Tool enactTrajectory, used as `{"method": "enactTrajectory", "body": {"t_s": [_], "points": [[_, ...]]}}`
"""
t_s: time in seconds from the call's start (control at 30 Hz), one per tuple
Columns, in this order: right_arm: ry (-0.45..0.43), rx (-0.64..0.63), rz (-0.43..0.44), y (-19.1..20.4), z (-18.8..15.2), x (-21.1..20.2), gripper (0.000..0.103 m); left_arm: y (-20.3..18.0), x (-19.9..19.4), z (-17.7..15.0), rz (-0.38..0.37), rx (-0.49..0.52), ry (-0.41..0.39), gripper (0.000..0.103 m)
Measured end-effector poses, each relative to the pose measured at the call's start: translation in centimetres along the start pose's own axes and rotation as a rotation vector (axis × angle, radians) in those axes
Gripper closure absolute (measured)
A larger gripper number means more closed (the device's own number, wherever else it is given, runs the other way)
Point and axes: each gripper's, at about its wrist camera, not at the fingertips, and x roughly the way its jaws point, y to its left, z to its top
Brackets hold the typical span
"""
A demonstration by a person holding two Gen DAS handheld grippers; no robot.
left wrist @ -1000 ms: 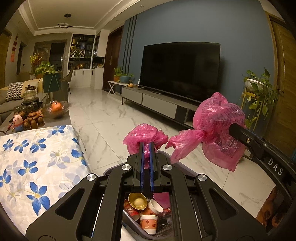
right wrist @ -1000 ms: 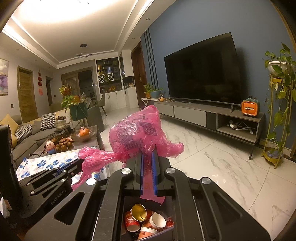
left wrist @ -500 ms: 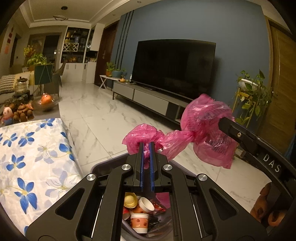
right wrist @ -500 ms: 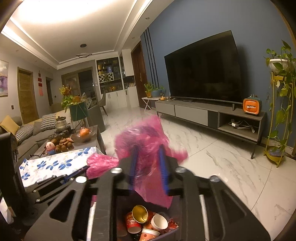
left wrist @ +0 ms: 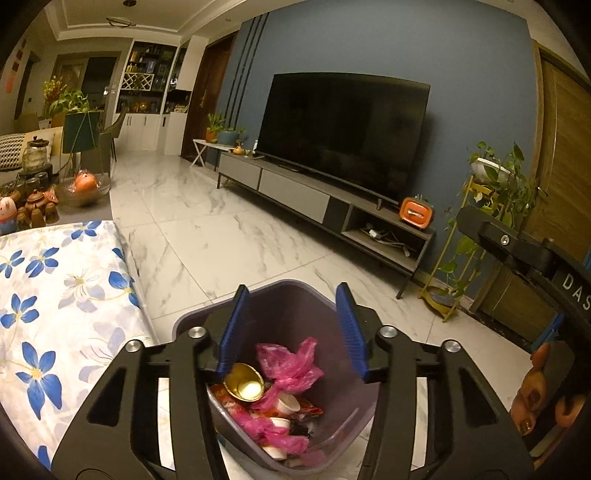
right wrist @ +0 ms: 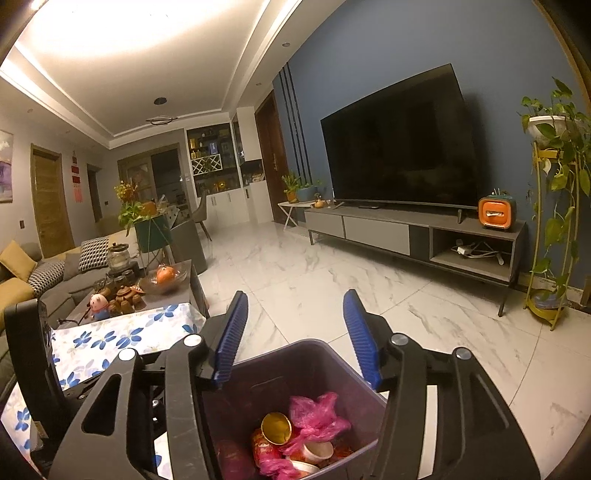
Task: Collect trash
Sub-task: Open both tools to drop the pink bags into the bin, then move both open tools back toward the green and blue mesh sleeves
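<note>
Above the trash bin (left wrist: pixel 295 295), both grippers' fingers (left wrist: pixel 234 332) (right wrist: pixel 360 332) wide apart, empty.

Bin (left wrist: pixel 295 295): on the floor below my two grippers, just right of the cloth-covered table (left wrist: pixel 55 295).
In bin: plastic bag (left wrist: pixel 291 365) atop cups (left wrist: pixel 288 402), bowl (left wrist: pixel 243 382) left of it.
Behind: TV stand (left wrist: pixel 321 192), television (left wrist: pixel 343 129) on it.

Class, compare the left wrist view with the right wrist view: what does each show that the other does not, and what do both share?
Only the left wrist view shows a person's fingers at the right edge. Only the right wrist view shows the yellow sofa cushions and the bright ceiling light. Both show an open gripper, left and right, above the grey plastic trash bin holding the crumpled pink plastic bag, plus the black television.
</note>
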Motion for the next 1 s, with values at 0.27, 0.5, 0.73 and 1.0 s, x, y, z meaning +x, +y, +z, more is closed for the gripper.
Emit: {"method": "enactTrajectory", "body": {"t_s": [0.27, 0.5, 0.73, 1.0], "points": [[0.006, -0.013, 0.013, 1.4, -0.2, -0.5, 0.035, 1.9, -2.6, -0.1, 0.078, -0.019, -0.049, 0.021], [0.023, -0.04, 0.07, 4.8, -1.2, -0.7, 0.022, 5.3, -7.3, -0.7, 0.239, -0.012, -0.113, 0.008], [0.05, -0.084, 0.157, 10.5, -2.7, -0.5, 0.017, 10.9, -12.9, -2.1, 0.435, -0.039, -0.154, 0.006], [0.078, -0.158, 0.296, 18.5, -4.3, -0.3, 0.016, 20.8, -20.1, -3.7, 0.752, -0.114, -0.185, 0.006]]}}
